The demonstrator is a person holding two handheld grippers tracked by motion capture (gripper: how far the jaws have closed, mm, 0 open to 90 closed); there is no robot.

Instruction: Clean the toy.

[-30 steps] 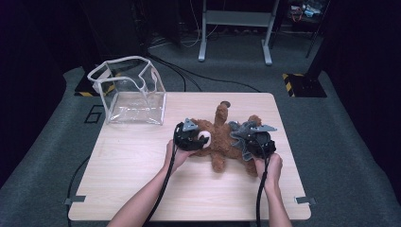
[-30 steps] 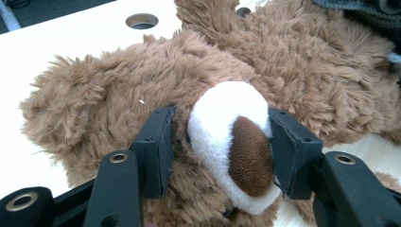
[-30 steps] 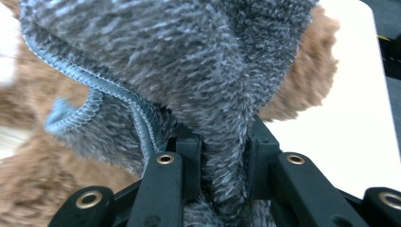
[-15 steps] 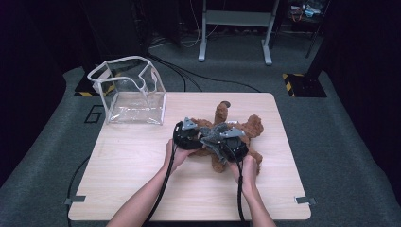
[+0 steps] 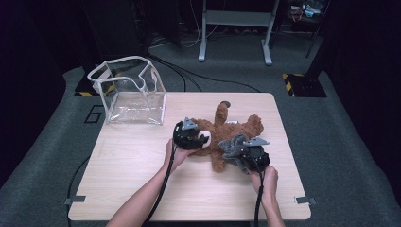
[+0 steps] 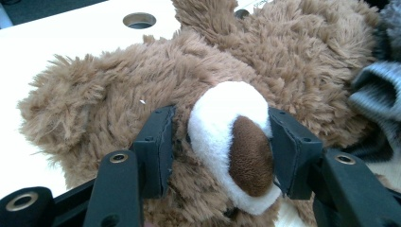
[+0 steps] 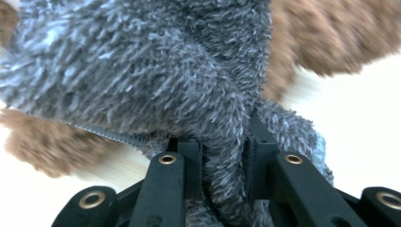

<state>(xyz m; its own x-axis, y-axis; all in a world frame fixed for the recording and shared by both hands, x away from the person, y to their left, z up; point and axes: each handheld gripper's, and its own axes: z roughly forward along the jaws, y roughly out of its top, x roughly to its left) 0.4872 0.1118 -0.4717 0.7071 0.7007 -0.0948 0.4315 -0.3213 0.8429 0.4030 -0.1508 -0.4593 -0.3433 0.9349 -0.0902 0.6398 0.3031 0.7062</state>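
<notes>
Brown teddy bear (image 5: 227, 132) lying on its back right of centre on the wooden counter (image 5: 142, 165), limbs spread. Left claw (image 6: 222, 146) clamped on the bear's white muzzle (image 6: 231, 123), one jaw at either side, at centre frame in the high view. Right claw (image 7: 222, 156) pinched on a fold of grey fuzzy cloth (image 7: 142, 75), which lies against the bear's lower body, just right of centre. Clear plastic bag (image 5: 130, 90) standing open at the counter's upper left corner, well apart from the bear.
</notes>
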